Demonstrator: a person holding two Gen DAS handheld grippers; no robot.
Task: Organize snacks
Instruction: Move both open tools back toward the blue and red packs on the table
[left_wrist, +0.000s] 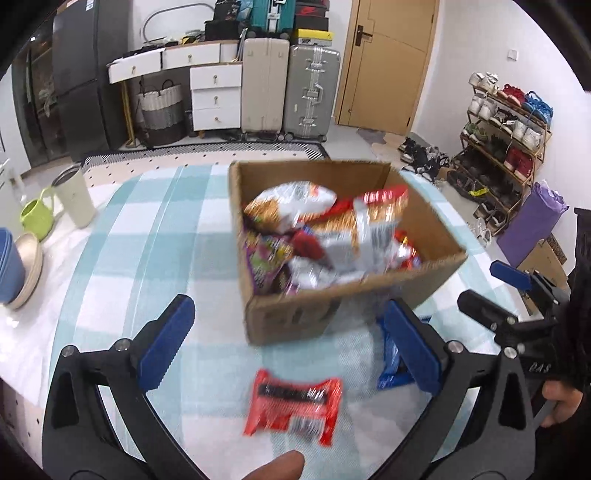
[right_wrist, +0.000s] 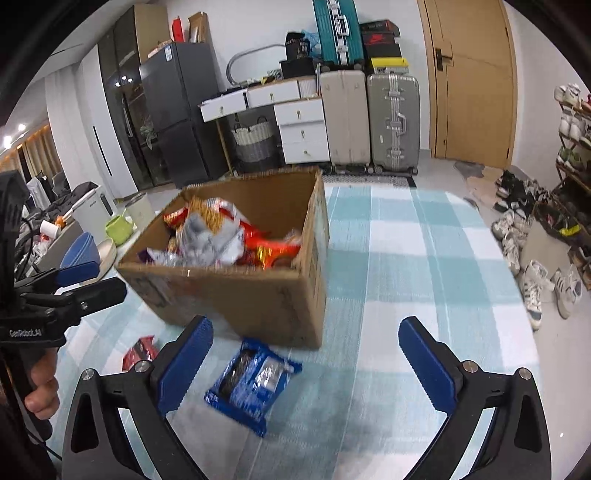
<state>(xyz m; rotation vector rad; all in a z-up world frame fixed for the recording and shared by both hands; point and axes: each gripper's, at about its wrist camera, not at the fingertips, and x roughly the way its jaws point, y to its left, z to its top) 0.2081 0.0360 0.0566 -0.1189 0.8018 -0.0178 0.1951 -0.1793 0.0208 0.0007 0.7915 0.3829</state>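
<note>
A cardboard box (left_wrist: 424, 210) (right_wrist: 240, 299) stands on the blue-checked tablecloth (left_wrist: 147, 240), filled with several snack bags (left_wrist: 325, 236) (right_wrist: 229, 236). In front of it a red packet (left_wrist: 293, 406) (right_wrist: 138, 350) lies flat on the cloth, below and between the wide-apart fingers of my left gripper (left_wrist: 288, 310), which is open and holds nothing. A blue packet (right_wrist: 253, 380) (left_wrist: 389, 360) lies next to the box's near corner. My right gripper (right_wrist: 306, 325) hangs open above it, the packet nearer the left finger, untouched. Each gripper also shows at the edge of the other's view.
At the table's left stand a beige tumbler (left_wrist: 74, 195), a green cup (left_wrist: 37, 218), blue bowls (left_wrist: 9, 269) and a beige bowl (left_wrist: 31, 266). The table's right edge drops to a floor with shoes (right_wrist: 532, 288) and a shoe rack (left_wrist: 506, 147).
</note>
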